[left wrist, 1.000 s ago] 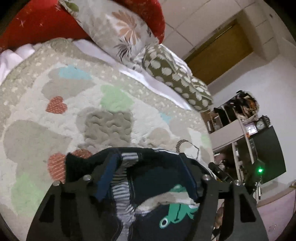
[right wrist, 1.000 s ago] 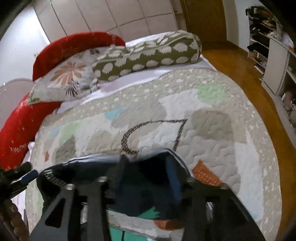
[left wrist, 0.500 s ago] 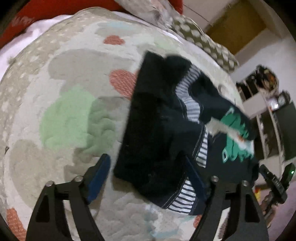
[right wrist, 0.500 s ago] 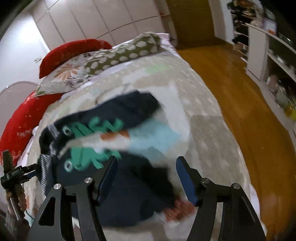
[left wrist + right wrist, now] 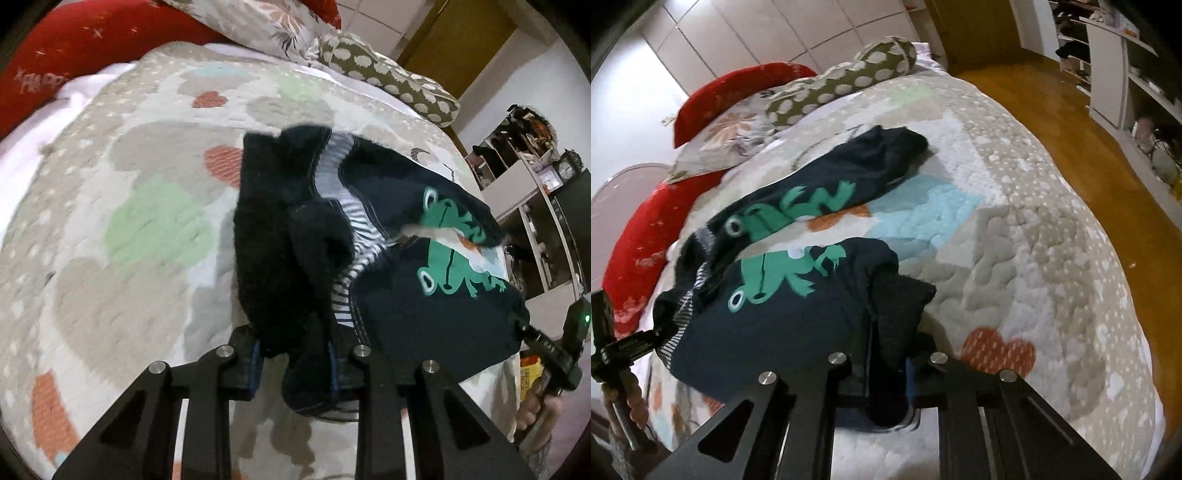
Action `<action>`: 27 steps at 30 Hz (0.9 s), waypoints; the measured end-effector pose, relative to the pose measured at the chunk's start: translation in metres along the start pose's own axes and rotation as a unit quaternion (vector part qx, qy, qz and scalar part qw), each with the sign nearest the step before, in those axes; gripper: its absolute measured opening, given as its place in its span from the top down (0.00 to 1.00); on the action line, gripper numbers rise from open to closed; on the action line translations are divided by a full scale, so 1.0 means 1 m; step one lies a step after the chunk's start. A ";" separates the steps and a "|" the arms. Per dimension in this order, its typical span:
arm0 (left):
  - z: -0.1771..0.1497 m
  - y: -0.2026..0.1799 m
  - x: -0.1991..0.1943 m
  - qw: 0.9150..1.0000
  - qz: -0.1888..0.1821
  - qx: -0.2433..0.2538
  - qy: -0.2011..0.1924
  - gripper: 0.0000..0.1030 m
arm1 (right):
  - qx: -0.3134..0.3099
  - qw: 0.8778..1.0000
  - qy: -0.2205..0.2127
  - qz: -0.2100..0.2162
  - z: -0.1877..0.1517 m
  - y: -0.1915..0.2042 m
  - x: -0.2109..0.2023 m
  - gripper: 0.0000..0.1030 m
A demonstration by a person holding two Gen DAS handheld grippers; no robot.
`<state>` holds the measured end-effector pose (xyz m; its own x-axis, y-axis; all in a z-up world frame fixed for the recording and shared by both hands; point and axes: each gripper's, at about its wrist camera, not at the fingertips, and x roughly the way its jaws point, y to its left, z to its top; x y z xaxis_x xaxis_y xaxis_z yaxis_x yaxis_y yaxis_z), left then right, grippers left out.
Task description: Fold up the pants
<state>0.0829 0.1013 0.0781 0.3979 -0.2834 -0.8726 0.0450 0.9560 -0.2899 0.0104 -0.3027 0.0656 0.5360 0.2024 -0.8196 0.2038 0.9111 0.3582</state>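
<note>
Pants [image 5: 424, 295] of dark navy, with green frog prints and a striped lining, lie spread across the quilted bedspread [image 5: 147, 229], the two legs running apart with a strip of quilt showing between them in the right wrist view. The waist end is bunched and turned partly inside out, its striped band exposed. In the right wrist view the pants [image 5: 783, 321] stretch from the near gripper away toward the pillows, one leg reaching a dark cuff further up the bed.

Left gripper [image 5: 295, 358] has its jaws drawn in close, pinching a thick fold of the dark fabric at the waist end, blue pads pressed against cloth on both sides. Right gripper [image 5: 886, 365] likewise has its jaws narrowed onto a bunched edge of the nearer leg, the cloth rising between the fingers.

Bedspread [image 5: 1015, 258] carries hearts and cloud shapes in green, orange, blue and beige. At the head of the bed lie a spotted olive bolster [image 5: 842, 88], a floral pillow [image 5: 731, 136] and a red cushion [image 5: 639, 236]. Beyond the bed's edge are a wooden floor [image 5: 1071, 122] and white shelving [image 5: 1115, 74]; the left wrist view shows shelves [image 5: 524, 173] with clutter.
</note>
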 end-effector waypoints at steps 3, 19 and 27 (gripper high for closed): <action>-0.023 0.012 -0.022 1.000 -0.002 -0.007 -0.005 0.75 | 0.004 0.999 0.010 0.030 -0.013 0.005 -0.013 0.87; -0.111 0.082 -0.065 0.993 0.013 -0.095 -0.064 0.53 | -0.010 1.000 -0.015 0.017 -0.044 0.005 -0.052 0.48; -0.128 0.086 -0.084 0.987 -0.016 -0.124 -0.102 0.52 | 0.026 0.999 -0.001 -0.028 0.065 0.019 0.032 0.48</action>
<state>-0.0637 0.1979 0.0756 0.5769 -0.2683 -0.7715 -0.1546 0.8916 -0.4256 0.0847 -0.3020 0.0753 0.5244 0.1504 -0.8381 0.2761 0.9010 0.3345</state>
